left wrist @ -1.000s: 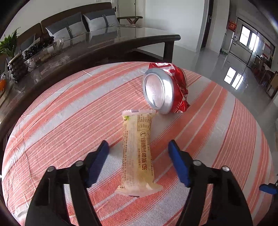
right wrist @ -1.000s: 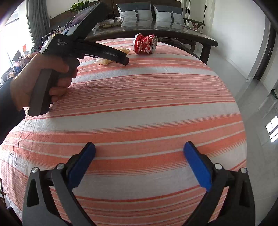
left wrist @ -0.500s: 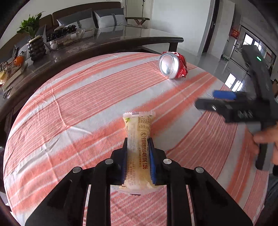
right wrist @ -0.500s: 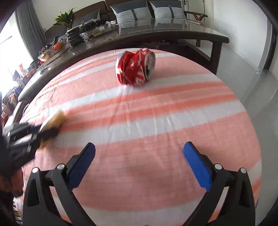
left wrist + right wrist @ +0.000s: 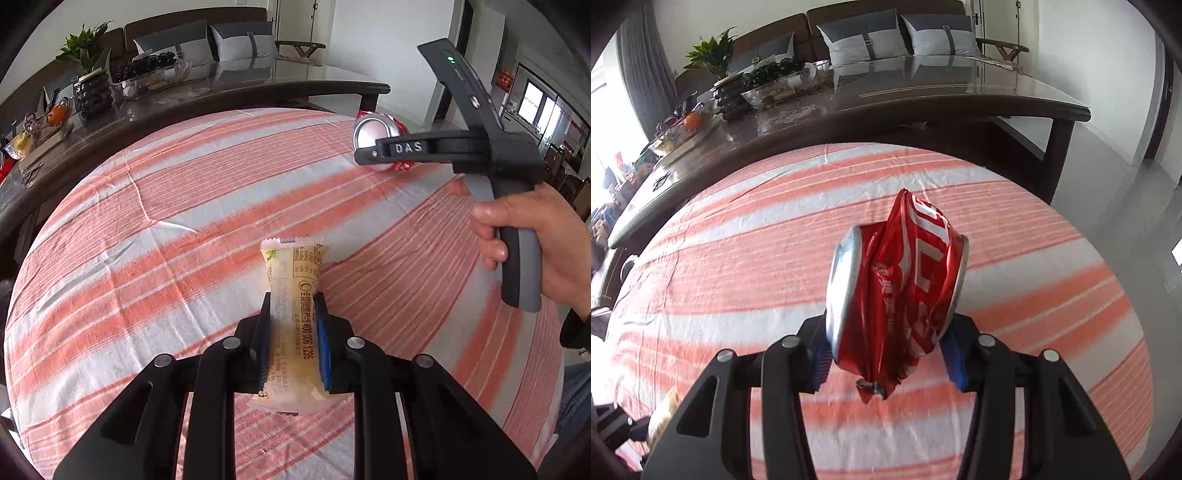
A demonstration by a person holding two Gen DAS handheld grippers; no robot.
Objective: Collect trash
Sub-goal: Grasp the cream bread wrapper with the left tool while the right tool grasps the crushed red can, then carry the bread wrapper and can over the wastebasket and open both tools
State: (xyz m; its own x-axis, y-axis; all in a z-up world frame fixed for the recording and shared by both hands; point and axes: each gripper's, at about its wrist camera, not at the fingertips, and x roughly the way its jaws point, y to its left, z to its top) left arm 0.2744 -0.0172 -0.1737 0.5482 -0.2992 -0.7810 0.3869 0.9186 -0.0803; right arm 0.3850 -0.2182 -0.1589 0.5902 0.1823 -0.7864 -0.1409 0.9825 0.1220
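Note:
My left gripper (image 5: 292, 332) is shut on a beige snack wrapper (image 5: 293, 291) and holds it above the striped tablecloth (image 5: 166, 221). My right gripper (image 5: 886, 354) is shut on a crushed red soda can (image 5: 897, 291), its blue pads against the can's two ends. In the left wrist view the can (image 5: 373, 134) shows at the far right, partly hidden behind the right gripper's black body (image 5: 443, 147), held by a hand. The wrapper's edge (image 5: 665, 413) shows at the lower left of the right wrist view.
The round table carries an orange-and-white striped cloth (image 5: 738, 258). Behind it stands a long dark glass-topped table (image 5: 923, 92) with bowls, fruit and a plant. A sofa with grey cushions (image 5: 864, 40) is further back. Open floor lies to the right.
My right gripper moved up to the can and shut on it. My left gripper, shut on the wrapper half a second ago, has drawn back from the can with it.

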